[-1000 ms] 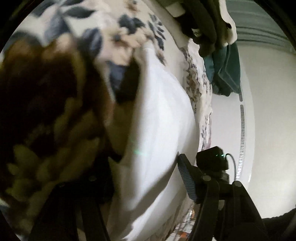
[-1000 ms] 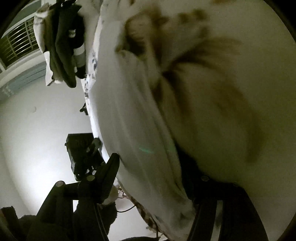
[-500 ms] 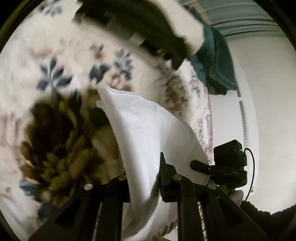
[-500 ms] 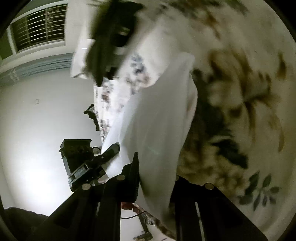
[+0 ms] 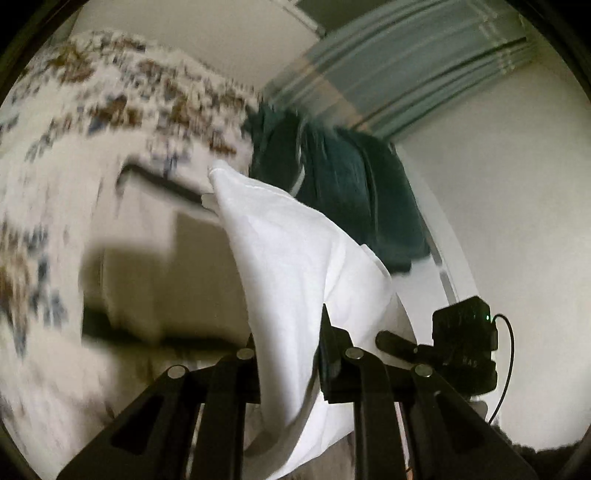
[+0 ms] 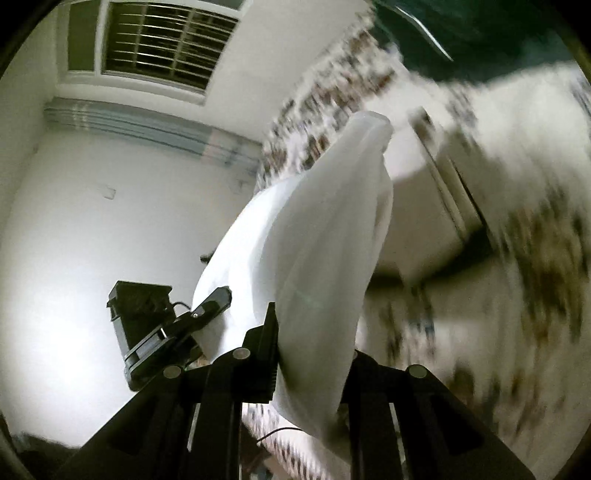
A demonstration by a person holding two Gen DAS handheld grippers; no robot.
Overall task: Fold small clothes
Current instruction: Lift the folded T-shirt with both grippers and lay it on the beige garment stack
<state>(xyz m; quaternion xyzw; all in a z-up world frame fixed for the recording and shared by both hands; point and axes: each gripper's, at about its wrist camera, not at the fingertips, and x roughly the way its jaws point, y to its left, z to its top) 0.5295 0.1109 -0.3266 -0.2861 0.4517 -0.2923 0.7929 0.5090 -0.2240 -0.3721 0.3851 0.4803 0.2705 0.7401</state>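
A small white garment (image 5: 295, 266) hangs stretched between both grippers, lifted above the floral bedspread (image 5: 66, 155). My left gripper (image 5: 288, 354) is shut on one edge of it. My right gripper (image 6: 310, 350) is shut on the other edge; the white cloth (image 6: 317, 251) rises from its jaws to a folded tip. Each view shows the other gripper's black body: the right gripper (image 5: 461, 350) in the left wrist view, the left gripper (image 6: 147, 317) in the right wrist view.
A dark teal garment (image 5: 351, 184) lies at the far edge of the bed, also in the right wrist view (image 6: 461, 33). A pale folded piece with dark trim (image 5: 155, 258) lies on the bedspread. White walls and a barred window (image 6: 162, 40) are behind.
Both grippers have closed on the white garment and lifted it off the bedspread, tilting upward; the views now show wall and window. The background is motion-blurred.
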